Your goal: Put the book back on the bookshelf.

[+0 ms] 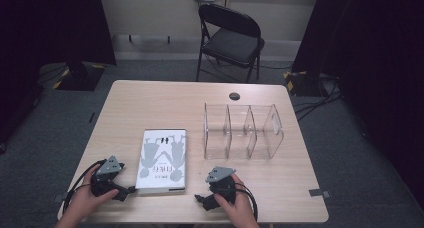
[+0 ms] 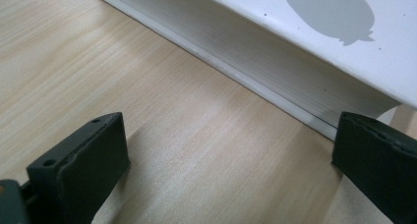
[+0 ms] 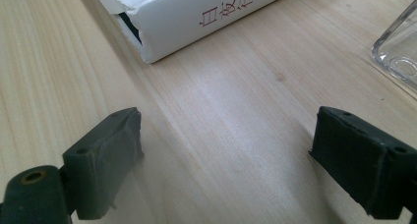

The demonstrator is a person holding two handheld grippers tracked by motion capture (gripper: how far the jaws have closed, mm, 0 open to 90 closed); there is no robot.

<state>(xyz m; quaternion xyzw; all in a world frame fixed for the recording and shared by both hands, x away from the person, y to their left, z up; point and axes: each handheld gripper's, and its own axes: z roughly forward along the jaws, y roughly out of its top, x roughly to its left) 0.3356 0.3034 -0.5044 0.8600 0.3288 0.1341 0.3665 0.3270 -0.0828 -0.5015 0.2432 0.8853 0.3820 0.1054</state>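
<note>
A white book [image 1: 162,160] with grey figures on its cover lies flat on the wooden table [image 1: 150,98], near the front. My left gripper [image 1: 126,191] rests on the table just left of the book's near corner. Its jaws stand open and point at the book's page edge [image 2: 255,52], with bare wood between them [image 2: 231,135]. My right gripper [image 1: 201,200] lies to the right of the book, open and empty [image 3: 231,123]. It faces the book's spine corner [image 3: 196,17], which carries red characters.
A clear plastic organizer [image 1: 242,132] with three upright compartments stands right of the book; its corner [image 3: 401,47] shows in the right gripper view. A black folding chair [image 1: 231,38] stands beyond the table. A round cable hole [image 1: 234,96] sits near the far edge.
</note>
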